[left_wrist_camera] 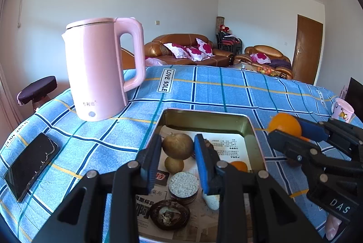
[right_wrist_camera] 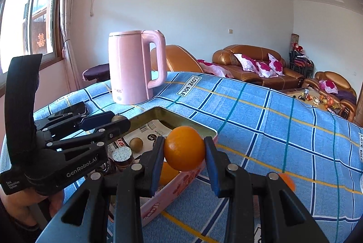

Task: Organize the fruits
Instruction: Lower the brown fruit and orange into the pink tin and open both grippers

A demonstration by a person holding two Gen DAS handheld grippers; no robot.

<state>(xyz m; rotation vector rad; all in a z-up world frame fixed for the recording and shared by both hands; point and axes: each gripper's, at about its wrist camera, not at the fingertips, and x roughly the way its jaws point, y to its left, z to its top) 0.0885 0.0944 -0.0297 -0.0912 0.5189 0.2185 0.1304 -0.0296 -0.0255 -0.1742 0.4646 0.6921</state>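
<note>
A rectangular metal tin (left_wrist_camera: 204, 117) lined with printed paper stands on the blue plaid cloth. My left gripper (left_wrist_camera: 178, 147) is shut on a brown round fruit (left_wrist_camera: 178, 145) and holds it over the tin. A smaller brown fruit (left_wrist_camera: 174, 164) and an orange (left_wrist_camera: 240, 165) lie inside. My right gripper (right_wrist_camera: 184, 148) is shut on an orange (right_wrist_camera: 184, 148) and holds it above the tin's right rim (right_wrist_camera: 181, 179). It also shows in the left wrist view (left_wrist_camera: 284, 127). Another orange (right_wrist_camera: 287, 181) lies on the cloth, partly hidden by my right gripper.
A pink kettle (left_wrist_camera: 102, 68) stands at the back left of the tin, a black phone (left_wrist_camera: 30, 165) lies at the left edge. A glitter-topped jar (left_wrist_camera: 183, 185) and a dark round dish (left_wrist_camera: 170, 214) sit in the tin. A pink cup (left_wrist_camera: 341, 110) stands far right.
</note>
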